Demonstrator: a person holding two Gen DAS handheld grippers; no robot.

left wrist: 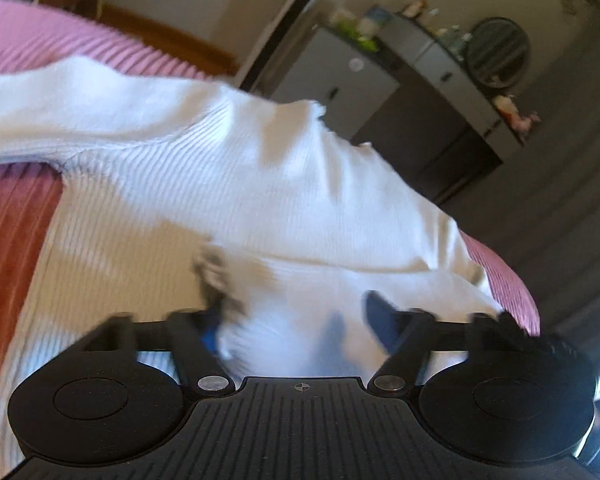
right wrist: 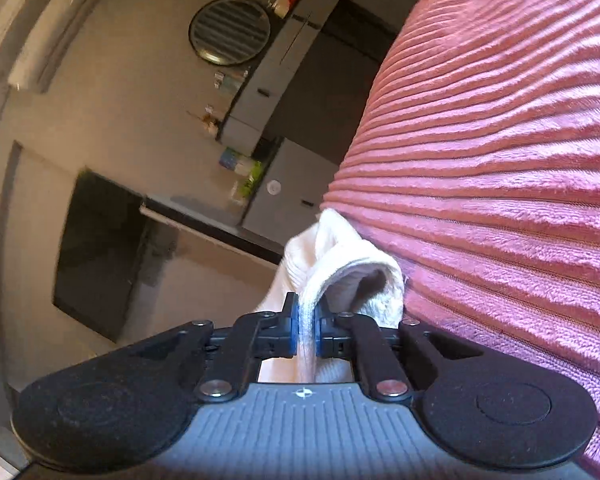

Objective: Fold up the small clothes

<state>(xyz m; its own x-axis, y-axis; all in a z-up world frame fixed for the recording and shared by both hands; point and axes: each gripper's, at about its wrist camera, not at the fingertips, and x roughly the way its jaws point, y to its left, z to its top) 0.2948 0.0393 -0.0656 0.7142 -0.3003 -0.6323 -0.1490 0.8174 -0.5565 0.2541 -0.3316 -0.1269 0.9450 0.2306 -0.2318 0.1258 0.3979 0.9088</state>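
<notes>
The right gripper point(right wrist: 307, 330) is pinching a fold of one white ribbed garment point(right wrist: 340, 276) between its blue pads, at the edge of the pink ribbed blanket point(right wrist: 500, 160). The left gripper point(left wrist: 296, 320) is standing with jaws apart over the same garment point(left wrist: 240, 184), cloth bunching between them; blur hides any contact. Beyond, one round mirror point(right wrist: 229, 31) is standing on grey cabinets point(right wrist: 284, 204).
</notes>
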